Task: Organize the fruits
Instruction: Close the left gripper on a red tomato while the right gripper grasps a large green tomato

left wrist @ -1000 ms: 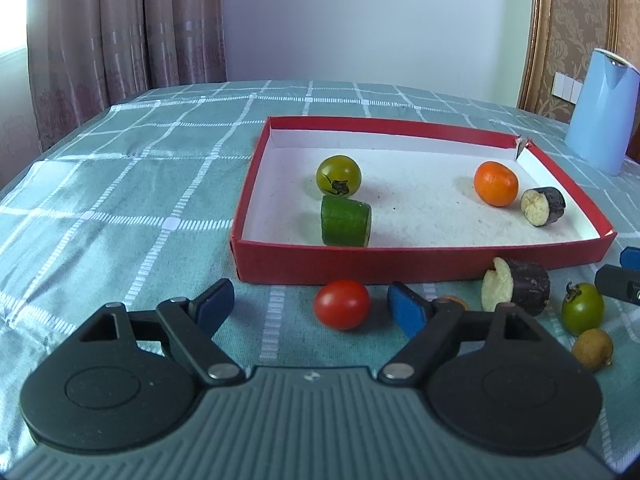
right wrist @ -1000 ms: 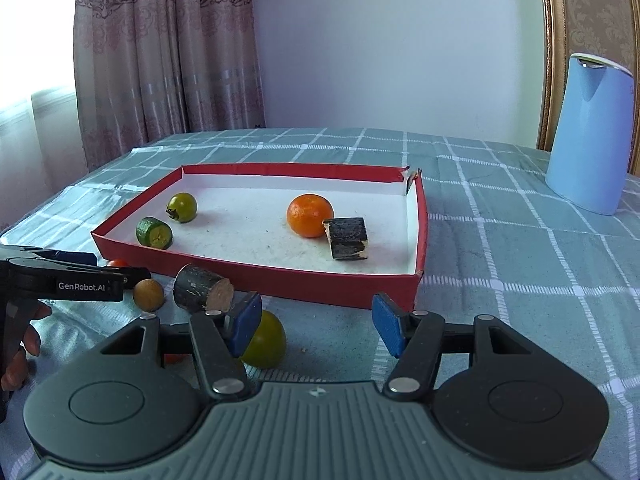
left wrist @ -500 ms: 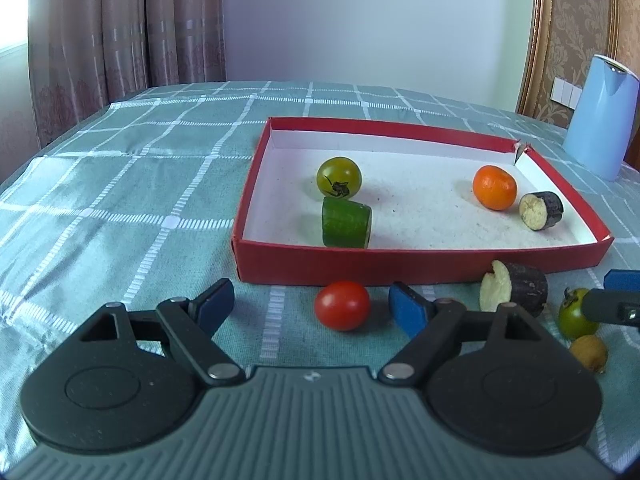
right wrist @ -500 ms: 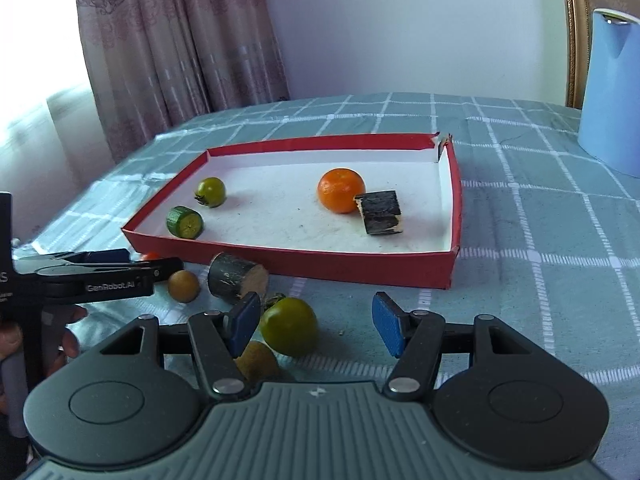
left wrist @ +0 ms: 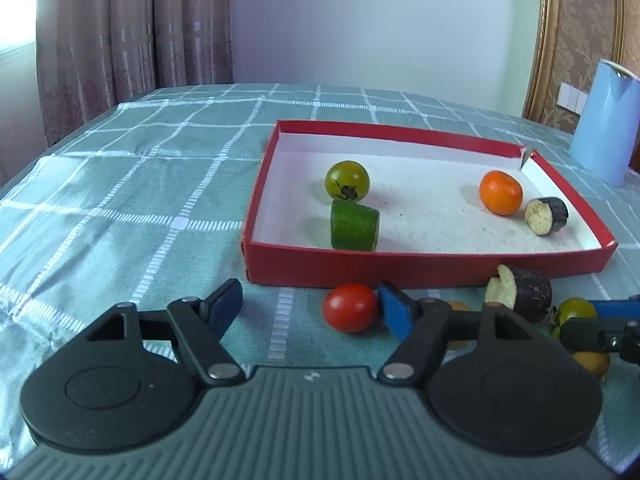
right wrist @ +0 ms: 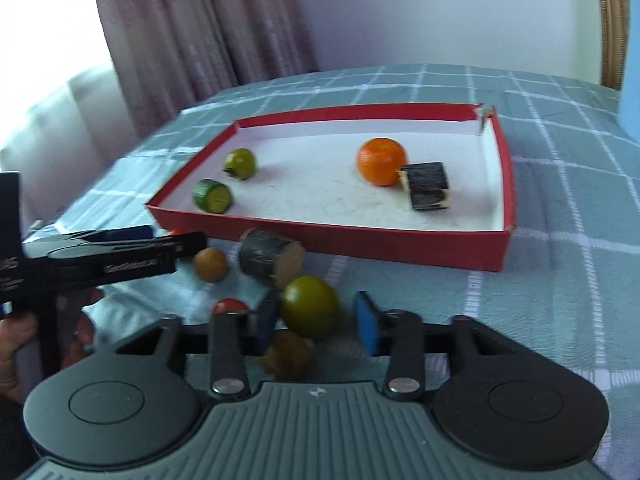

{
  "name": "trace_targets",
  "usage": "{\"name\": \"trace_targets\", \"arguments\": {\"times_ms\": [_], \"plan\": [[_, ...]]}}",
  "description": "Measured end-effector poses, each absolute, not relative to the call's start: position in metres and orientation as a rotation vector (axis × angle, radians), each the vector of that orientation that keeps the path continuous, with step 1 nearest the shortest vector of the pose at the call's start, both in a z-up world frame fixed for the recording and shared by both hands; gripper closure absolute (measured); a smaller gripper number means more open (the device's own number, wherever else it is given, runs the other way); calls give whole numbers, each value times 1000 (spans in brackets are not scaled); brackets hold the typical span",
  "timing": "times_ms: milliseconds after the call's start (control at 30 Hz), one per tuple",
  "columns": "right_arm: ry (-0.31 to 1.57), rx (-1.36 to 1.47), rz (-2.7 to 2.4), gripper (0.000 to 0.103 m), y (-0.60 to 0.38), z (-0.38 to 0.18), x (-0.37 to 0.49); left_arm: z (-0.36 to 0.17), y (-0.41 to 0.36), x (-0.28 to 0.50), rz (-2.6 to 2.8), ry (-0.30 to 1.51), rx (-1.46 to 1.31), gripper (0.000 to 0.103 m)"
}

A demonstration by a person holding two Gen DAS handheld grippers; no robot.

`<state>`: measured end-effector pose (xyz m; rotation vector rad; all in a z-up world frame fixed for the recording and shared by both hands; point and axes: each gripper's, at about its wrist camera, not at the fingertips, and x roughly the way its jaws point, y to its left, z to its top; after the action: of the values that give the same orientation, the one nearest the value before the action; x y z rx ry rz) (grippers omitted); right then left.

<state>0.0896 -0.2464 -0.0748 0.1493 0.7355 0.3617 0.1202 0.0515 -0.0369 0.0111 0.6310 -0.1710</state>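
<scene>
On the cloth in front of the red tray (left wrist: 420,266), a red tomato (left wrist: 350,307) lies between the closing jaws of my left gripper (left wrist: 310,307). It is near the right pad and the left pad stands well off it. My right gripper (right wrist: 316,322) is closing around a green tomato (right wrist: 310,306). Its left pad touches the fruit and a small gap shows at the right pad. The tray holds a green tomato (left wrist: 347,180), a cucumber piece (left wrist: 354,227), an orange (left wrist: 501,193) and an eggplant piece (left wrist: 546,216).
Loose on the cloth are an eggplant piece (right wrist: 270,258), two small brown fruits (right wrist: 211,265) (right wrist: 288,354) and another red tomato (right wrist: 230,305). A hand (right wrist: 16,332) holds the left gripper at the left. A blue kettle (left wrist: 608,128) stands at the far right.
The right gripper tipped down and moved in on the green tomato, and its jaws narrowed around it. The left jaws narrowed, bringing the right pad close to the red tomato.
</scene>
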Motion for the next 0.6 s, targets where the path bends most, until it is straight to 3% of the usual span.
{"name": "trace_targets", "arguments": {"times_ms": [167,300,467,600], "plan": [[710,153,349,71,-248,-74,85,-36,50,120,-166,631,26,35],[666,172,335,71,-257,-69,82,-35,52,118,-192,618,18,53],[642,140,317,71,-258,-67,79,-34,51,117,-196,616,22,57],[639,146,322,71,-258,-69,79,-33,52,116,-217,615,15,71]]}}
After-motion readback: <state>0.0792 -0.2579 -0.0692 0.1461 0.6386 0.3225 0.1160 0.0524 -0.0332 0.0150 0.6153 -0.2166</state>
